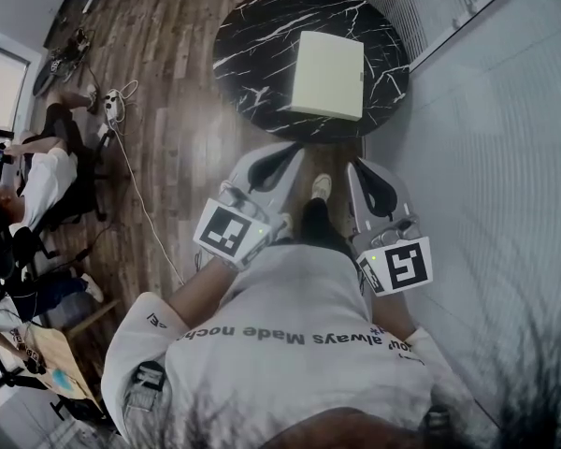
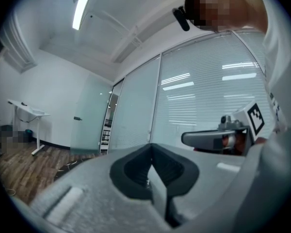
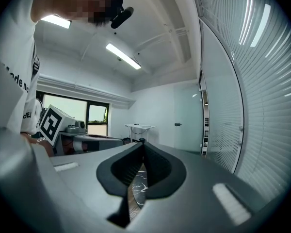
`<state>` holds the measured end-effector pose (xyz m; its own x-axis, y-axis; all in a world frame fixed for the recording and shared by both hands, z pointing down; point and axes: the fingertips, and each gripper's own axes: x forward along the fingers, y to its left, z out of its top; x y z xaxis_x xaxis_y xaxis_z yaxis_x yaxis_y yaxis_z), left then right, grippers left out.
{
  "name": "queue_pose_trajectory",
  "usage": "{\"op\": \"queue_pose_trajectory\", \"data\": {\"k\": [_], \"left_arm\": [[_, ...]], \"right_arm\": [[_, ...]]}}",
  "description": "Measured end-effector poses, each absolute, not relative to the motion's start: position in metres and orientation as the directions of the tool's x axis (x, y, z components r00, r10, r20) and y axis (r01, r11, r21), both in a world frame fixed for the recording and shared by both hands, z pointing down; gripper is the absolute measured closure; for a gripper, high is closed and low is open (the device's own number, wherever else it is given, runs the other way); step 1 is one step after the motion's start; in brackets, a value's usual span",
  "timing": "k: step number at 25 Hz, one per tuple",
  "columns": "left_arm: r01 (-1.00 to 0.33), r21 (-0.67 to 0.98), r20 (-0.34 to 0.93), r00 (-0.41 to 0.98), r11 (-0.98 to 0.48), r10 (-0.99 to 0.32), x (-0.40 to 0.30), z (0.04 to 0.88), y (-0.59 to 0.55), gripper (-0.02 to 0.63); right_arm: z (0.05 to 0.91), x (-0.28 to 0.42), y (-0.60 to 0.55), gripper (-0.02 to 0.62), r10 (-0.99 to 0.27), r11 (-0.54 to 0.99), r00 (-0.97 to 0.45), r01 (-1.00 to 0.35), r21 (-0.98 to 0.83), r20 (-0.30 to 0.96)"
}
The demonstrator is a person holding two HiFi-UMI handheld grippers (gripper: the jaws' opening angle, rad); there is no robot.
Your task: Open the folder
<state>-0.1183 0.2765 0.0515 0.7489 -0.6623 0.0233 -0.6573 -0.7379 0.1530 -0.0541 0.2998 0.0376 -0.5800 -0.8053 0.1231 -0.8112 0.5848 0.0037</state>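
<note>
1. The pale folder lay flat and closed on the round black marble bench, on the side nearer the glass wall.
2. The left tongs were held close to the person's body, short of the bench's near rim and aimed toward it. Their black pads were pressed together with nothing between them.
3. The right tongs hung just beside them and pointed the same way. Their pads also met at the tips, gripping nothing. A sliver of marble showed through the gap beneath them.
4. Both tongs were over the wooden floor, well apart from the folder.
5. A seated person was at the left edge of the head view.
</note>
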Motion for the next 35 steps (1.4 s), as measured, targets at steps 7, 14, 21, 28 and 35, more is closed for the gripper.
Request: {"op": "queue_pose_trajectory", "data": {"k": [7,14,21,28,35], "left_arm": [[-0.659,0.146,0.051,0.750,-0.738,-0.660,-0.092,0.058,0.223,0.603],[-0.658,0.141,0.042,0.751,-0.740,-0.659,-0.043,0.054,0.155,0.603],[-0.669,0.144,0.068,0.741,-0.729,-0.667,0.005,0.050,0.089,0.603],[-0.680,0.137,0.073,0.732,-0.720,-0.678,0.047,0.049,0.038,0.603],[-0.694,0.125,0.099,0.719,-0.709,-0.687,0.067,0.063,0.003,0.603]], "right_arm": [[0.042,-0.026,0.244,0.592,-0.810,0.579,-0.575,-0.815,-0.001,0.116],[0.044,0.023,0.175,0.592,-0.812,0.576,-0.573,-0.817,-0.005,0.115],[0.038,0.070,0.109,0.592,-0.803,0.588,-0.584,-0.809,0.000,0.114],[0.042,0.110,0.057,0.592,-0.794,0.601,-0.598,-0.799,-0.005,0.109],[0.051,0.132,0.019,0.592,-0.781,0.618,-0.616,-0.786,-0.020,0.107]]}}
